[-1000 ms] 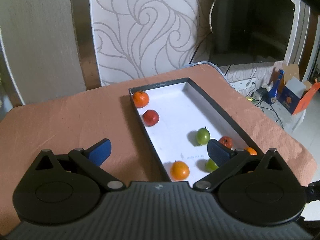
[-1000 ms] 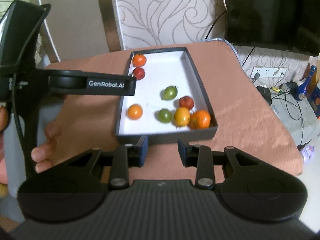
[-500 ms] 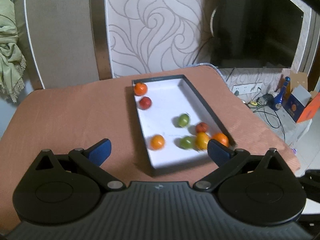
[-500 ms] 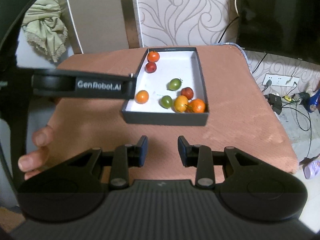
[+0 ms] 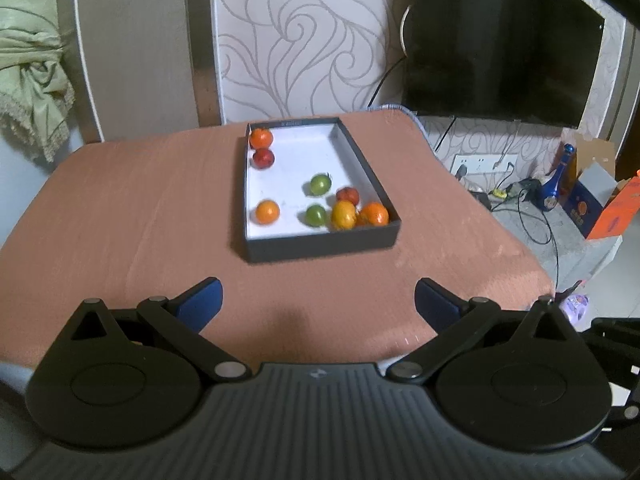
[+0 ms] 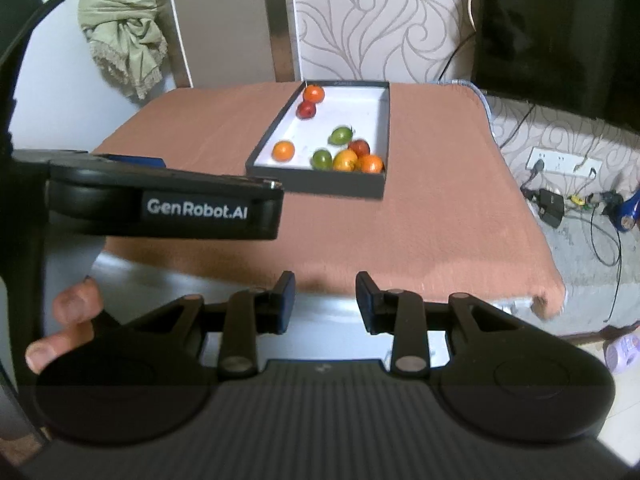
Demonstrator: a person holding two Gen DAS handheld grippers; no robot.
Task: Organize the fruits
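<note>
My left gripper [image 5: 316,296] was all matte black: ribbed housing, two round discs, linkage arms with silver pivot screws, blue pads on the fingers [image 5: 200,300]. Right gripper [image 6: 325,300] looked the same build. In the right view, the left unit's side at 9 o'clock had white "GenRobot.AI" lettering, and bare fingertips of my left hand [image 6: 68,328] showed around 8 o'clock.

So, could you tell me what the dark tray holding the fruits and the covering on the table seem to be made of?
The tray looks like stiff cardboard, a box lid perhaps: thin straight matte dark walls, flat white matte inside. The table covering looks like woven cloth, salmon-coloured, matte with a fine ribbed texture, draping softly over the rounded edge. Neither can be confirmed by look alone.
</note>
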